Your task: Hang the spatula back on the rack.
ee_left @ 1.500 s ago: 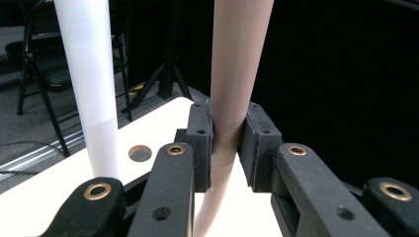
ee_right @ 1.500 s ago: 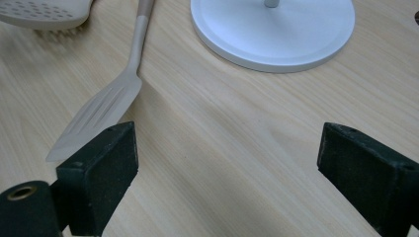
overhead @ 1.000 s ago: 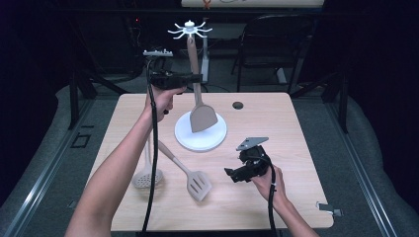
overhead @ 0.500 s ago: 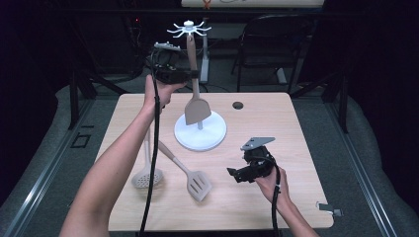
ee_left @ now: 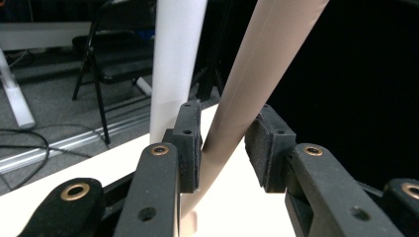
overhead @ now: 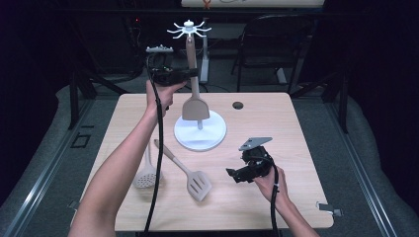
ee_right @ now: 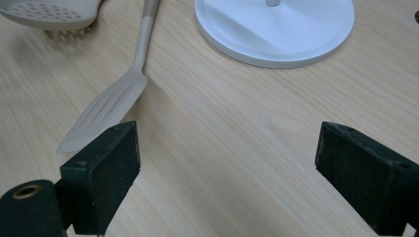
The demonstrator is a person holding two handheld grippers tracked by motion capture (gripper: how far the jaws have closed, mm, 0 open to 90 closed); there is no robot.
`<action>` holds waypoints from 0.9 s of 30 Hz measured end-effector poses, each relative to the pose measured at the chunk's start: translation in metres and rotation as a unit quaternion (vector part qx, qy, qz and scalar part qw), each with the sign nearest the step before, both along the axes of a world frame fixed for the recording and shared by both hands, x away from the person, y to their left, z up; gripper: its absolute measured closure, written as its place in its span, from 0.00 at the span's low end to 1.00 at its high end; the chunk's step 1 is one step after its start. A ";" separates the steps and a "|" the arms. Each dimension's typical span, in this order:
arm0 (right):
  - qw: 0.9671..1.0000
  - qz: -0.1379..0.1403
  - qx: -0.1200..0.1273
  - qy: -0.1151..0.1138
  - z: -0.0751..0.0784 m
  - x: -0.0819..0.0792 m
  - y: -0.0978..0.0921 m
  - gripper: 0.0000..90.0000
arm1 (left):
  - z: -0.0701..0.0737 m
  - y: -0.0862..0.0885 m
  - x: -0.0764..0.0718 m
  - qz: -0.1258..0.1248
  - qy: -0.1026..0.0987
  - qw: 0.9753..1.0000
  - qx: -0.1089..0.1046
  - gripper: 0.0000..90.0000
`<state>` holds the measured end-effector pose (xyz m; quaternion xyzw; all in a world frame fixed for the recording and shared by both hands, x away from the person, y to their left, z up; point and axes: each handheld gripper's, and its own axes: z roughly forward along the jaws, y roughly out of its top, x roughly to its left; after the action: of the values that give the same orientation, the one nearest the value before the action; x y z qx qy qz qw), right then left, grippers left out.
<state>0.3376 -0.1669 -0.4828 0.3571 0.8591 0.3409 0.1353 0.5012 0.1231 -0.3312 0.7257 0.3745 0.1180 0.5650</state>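
Left gripper (overhead: 190, 74) clamps the beige solid spatula's handle (ee_left: 257, 79) beside the white rack pole (ee_left: 173, 64); right gripper (ee_right: 225, 168) gapes over bare light wooden tabletop (ee_right: 237, 148)

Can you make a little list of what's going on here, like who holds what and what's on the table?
left tongs: shut on the turner handle, lifted up by the rack
right tongs: open, holding nothing, low over the table
rack base: white round plate, mid table
slotted turner: lying flat on the table
skimmer: lying left of the slotted turner
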 end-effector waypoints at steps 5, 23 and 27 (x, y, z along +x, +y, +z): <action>1.000 0.003 -0.003 0.001 -0.002 0.000 0.002 0.11 | 0.005 0.004 -0.005 0.012 -0.012 1.000 -0.001 0.70; 1.000 0.005 -0.011 0.001 -0.002 0.001 0.002 0.12 | 0.035 0.026 -0.030 0.031 -0.052 0.998 0.032 0.71; 1.000 0.006 -0.015 -0.002 -0.002 0.001 0.002 0.12 | 0.043 0.034 -0.032 0.041 -0.063 0.997 0.034 0.80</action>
<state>0.3384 -0.1645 -0.4848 0.3493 0.8658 0.3297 0.1400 0.4695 0.1566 -0.2879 0.7196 0.3638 0.1994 0.5569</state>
